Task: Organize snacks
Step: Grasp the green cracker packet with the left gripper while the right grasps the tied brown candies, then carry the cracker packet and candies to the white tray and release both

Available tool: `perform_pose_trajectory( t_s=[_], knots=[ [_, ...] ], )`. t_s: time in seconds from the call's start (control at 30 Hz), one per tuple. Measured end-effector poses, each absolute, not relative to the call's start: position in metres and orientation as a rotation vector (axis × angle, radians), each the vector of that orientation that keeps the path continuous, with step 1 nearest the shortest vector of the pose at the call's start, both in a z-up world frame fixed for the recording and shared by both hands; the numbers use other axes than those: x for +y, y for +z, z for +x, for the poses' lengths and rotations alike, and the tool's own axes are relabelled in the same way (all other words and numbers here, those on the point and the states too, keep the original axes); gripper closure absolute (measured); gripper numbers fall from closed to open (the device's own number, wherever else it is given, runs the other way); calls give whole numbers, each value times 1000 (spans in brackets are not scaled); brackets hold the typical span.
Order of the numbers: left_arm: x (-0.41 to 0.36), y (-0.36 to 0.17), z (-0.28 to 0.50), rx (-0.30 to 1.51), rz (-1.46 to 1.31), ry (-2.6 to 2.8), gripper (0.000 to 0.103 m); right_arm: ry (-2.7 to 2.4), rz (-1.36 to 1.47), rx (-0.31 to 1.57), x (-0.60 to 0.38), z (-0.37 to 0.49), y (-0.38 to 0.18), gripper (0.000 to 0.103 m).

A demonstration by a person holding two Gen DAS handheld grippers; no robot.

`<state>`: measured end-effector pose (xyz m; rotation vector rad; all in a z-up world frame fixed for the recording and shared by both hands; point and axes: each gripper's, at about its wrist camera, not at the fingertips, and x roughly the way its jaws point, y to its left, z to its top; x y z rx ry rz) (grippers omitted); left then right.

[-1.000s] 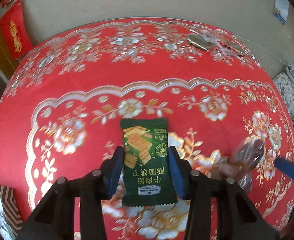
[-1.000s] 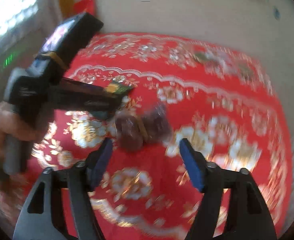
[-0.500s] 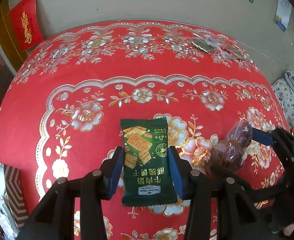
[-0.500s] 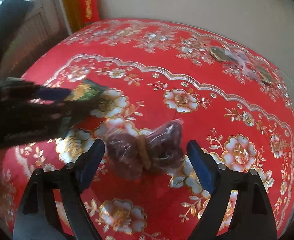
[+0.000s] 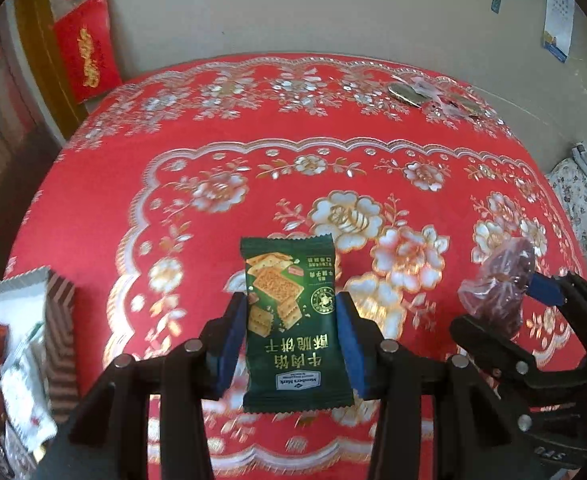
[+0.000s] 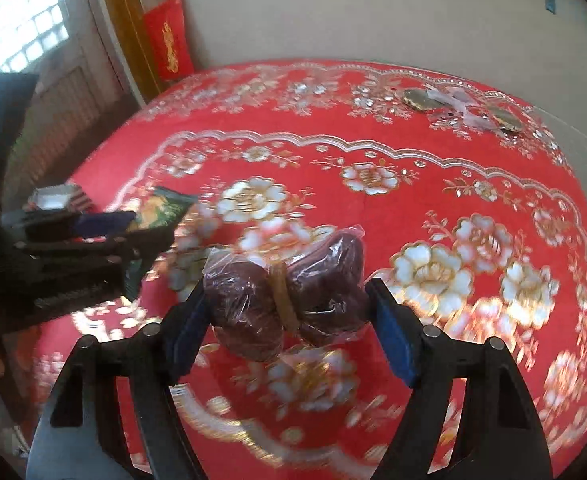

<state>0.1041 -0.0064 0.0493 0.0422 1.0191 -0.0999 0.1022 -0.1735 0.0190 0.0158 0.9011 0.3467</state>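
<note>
In the left wrist view, the left tongs (image 5: pixel 291 340) sat at the lower centre of the frame, clamped on a green cracker packet (image 5: pixel 293 320) by its two long edges, the blue pads pressing on both sides. The packet stood upright between them, its print upside down, above the worktop (image 5: pixel 93 240) with its red cloth of gold and white flowers. At the lower left edge lay an open box (image 5: pixel 59 320) with striped walls and some wrappers inside. At the right edge the right tongs (image 5: pixel 505 308) reached in, with a clear bag of dark brown snacks (image 5: pixel 497 292) between their fingers. Near the upper right of the cloth lay a few small flat items under clear wrap (image 5: pixel 433 98), too small to tell. A red hanging (image 5: pixel 87 46) showed on the wall at the upper left.

In the right wrist view, the right tongs (image 6: pixel 287 316) filled the lower centre, their jaws closing, with the clear bag of dark brown snacks (image 6: pixel 253 312) between the blue pads and touching both. A yellow band (image 6: pixel 283 300) cinched the bag at its middle. At the left edge the left tongs (image 6: pixel 93 236) held the green cracker packet (image 6: pixel 165 210), blurred, with the open box (image 6: pixel 53 196) just behind them
</note>
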Motion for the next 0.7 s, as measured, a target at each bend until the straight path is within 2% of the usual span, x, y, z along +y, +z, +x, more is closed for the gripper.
perform_pose_trajectory(
  t_s=[0.7],
  knots=[
    [81,81,-7,865,-5,66,56,507,-24,820,-80,21,53,27]
  ],
)
